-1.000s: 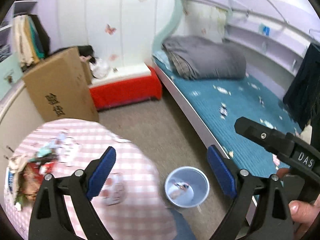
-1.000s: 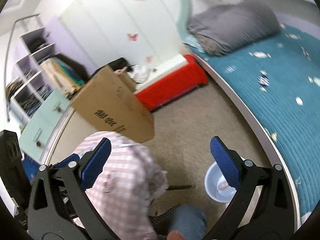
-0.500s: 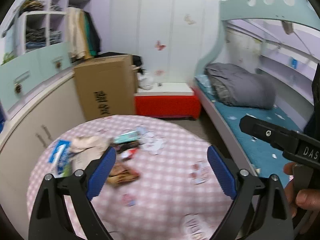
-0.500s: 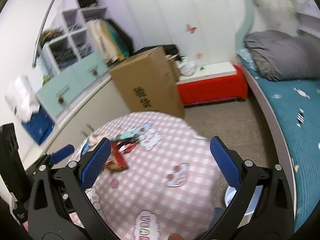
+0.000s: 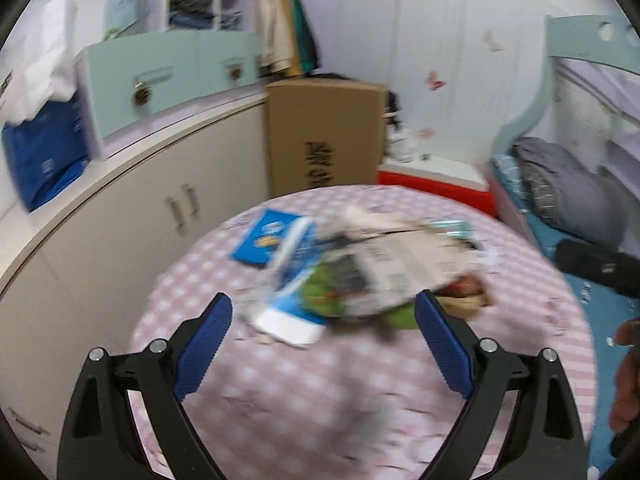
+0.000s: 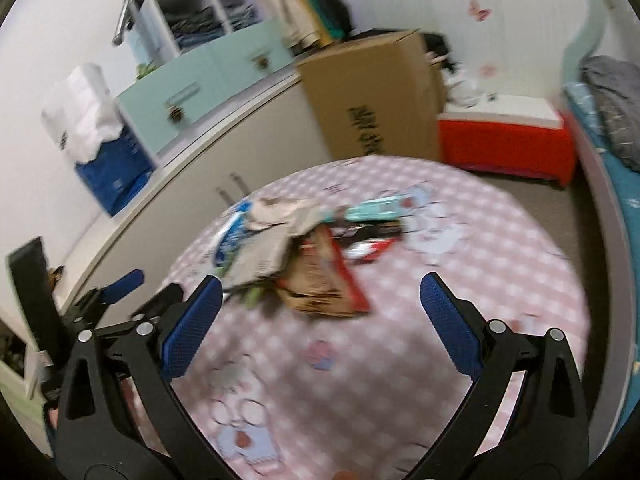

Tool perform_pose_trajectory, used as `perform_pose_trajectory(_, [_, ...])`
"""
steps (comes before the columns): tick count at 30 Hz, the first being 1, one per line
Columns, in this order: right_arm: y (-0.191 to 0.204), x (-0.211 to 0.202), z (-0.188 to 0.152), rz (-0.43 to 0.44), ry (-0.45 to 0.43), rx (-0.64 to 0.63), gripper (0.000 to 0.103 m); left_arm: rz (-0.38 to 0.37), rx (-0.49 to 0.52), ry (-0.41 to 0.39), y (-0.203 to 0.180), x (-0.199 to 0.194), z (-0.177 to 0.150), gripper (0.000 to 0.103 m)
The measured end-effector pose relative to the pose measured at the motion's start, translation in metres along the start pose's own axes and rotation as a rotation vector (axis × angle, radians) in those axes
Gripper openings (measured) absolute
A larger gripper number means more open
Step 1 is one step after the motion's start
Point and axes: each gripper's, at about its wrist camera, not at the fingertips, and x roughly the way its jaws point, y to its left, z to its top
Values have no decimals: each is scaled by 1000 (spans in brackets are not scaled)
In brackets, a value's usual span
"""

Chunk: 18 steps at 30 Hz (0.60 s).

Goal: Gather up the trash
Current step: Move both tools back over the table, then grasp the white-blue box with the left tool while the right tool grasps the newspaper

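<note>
A heap of trash (image 5: 360,264) lies on the round table with a pink checked cloth (image 5: 360,400): a blue and white wrapper (image 5: 296,264), a blue packet (image 5: 266,236), crumpled paper (image 5: 404,264) and green bits. In the right wrist view the heap (image 6: 296,252) also holds a brown and red wrapper (image 6: 324,284) and a teal packet (image 6: 376,208). My left gripper (image 5: 322,340) is open and empty just short of the heap. My right gripper (image 6: 320,324) is open and empty, near the brown wrapper. Both views are blurred.
A cardboard box (image 5: 324,136) stands behind the table, next to a red bench (image 5: 436,188). Cream cabinets (image 5: 132,216) run along the left. A bed with a grey blanket (image 5: 568,188) is at the right. The left gripper (image 6: 120,296) shows at the right wrist view's left edge.
Both views have swung up and left from the floor and the blue bin to the table. The trash heap is now close in front of both open grippers.
</note>
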Motion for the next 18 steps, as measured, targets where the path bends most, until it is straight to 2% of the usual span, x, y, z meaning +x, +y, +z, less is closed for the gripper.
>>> perform_pose_trajectory(3, [14,29,5,69,44,2,96,40,-27,31,26,23,-2,90])
perform_pose_trajectory(4, [18,39,6,83,61,4,91,46,-26,43,33,32,-2,90])
perform_pose_trajectory(7, [24,64,11,89,104,2,81,67,-14,80,44,58,-2,90])
perform_pose_trajectory(13, [34,102,23,74,158,-8,65,45,2,145,51,101,-1,88])
perform_pose_trajectory(14, [35,109,24,62,173,-10,61,30,1,161,51,107,1,81])
perform_pose_trajectory(16, [36,123,25,53,203,-7,33,-2,2,181,49,116,5,58])
perform_pose_trajectory(17, [36,125,26,54,202,-5,28,-20,6,189,47,120,7,40])
perform_pose_trajectory(18, [36,126,26,71,194,-1,25,-31,9,188,45,121,8,38])
